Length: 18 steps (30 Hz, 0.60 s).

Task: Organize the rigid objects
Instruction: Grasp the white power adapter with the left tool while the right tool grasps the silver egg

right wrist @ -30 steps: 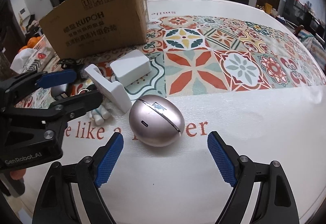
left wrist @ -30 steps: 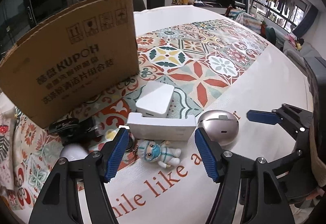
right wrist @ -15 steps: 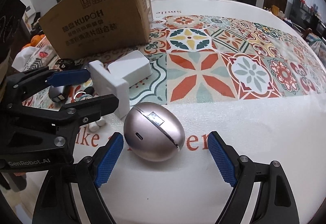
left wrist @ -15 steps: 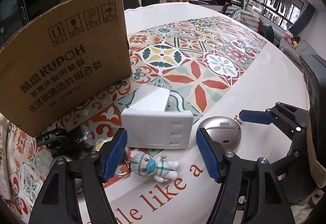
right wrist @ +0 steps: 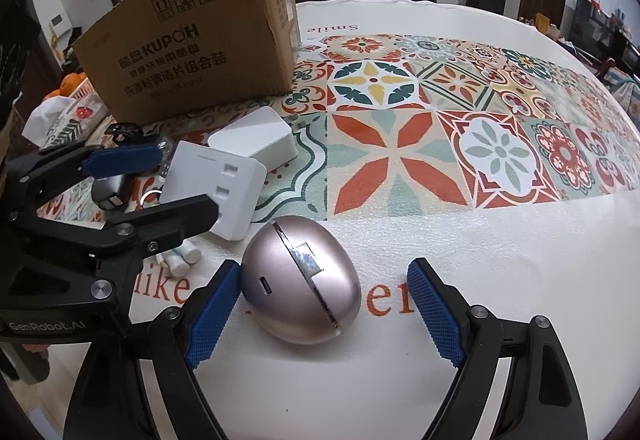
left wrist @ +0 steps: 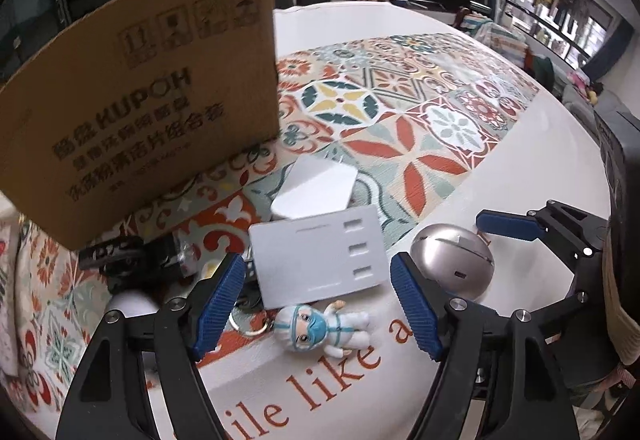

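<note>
We saw the left hand-held gripper [left wrist: 316, 304], jaws just widening, released around the white adapter [left wrist: 320, 254]; the right hand-held gripper [right wrist: 324, 310] bracketed the metallic egg [right wrist: 300, 280], ungrasped.

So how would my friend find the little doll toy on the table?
Start at the big cardboard box and come toward the near table edge, past two white blocks. Right below the flat white block with slots lies the doll, beside the red "like" lettering. It is the only figure: white suit, blue mask, with a key ring.
</note>
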Available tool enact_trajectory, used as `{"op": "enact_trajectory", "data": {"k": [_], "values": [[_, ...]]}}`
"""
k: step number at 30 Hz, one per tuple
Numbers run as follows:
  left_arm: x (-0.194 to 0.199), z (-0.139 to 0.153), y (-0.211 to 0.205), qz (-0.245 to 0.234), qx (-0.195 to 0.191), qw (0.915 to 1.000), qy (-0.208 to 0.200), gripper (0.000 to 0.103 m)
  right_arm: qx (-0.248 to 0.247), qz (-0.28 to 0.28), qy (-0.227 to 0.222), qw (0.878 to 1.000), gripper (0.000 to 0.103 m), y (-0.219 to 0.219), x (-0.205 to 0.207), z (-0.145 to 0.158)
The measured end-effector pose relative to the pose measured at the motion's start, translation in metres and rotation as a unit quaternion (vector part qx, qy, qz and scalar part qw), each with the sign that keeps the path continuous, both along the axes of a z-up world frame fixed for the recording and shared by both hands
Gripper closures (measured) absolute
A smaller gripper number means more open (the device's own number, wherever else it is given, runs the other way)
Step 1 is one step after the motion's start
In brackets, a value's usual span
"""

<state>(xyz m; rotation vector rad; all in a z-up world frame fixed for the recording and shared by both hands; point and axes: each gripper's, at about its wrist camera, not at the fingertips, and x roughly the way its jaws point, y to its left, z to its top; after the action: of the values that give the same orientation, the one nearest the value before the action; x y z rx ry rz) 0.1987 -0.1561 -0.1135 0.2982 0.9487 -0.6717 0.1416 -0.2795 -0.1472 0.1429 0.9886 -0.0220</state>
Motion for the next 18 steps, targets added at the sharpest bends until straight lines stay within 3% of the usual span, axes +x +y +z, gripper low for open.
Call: {"op": "enact_trajectory", "data": {"k": [7,18], "values": [[0.002,-0.01,0.004,0.016,0.0,0.9993,0.034,0.024,-0.014,0.004,-0.012,1.0,0.018,0.002,0.001,0.0],[0.01,-0.018,-0.017,0.02,0.028,0.9989,0.033,0.023,-0.016,-0.001,-0.022,1.0,0.018,-0.012,0.003,-0.002]]}}
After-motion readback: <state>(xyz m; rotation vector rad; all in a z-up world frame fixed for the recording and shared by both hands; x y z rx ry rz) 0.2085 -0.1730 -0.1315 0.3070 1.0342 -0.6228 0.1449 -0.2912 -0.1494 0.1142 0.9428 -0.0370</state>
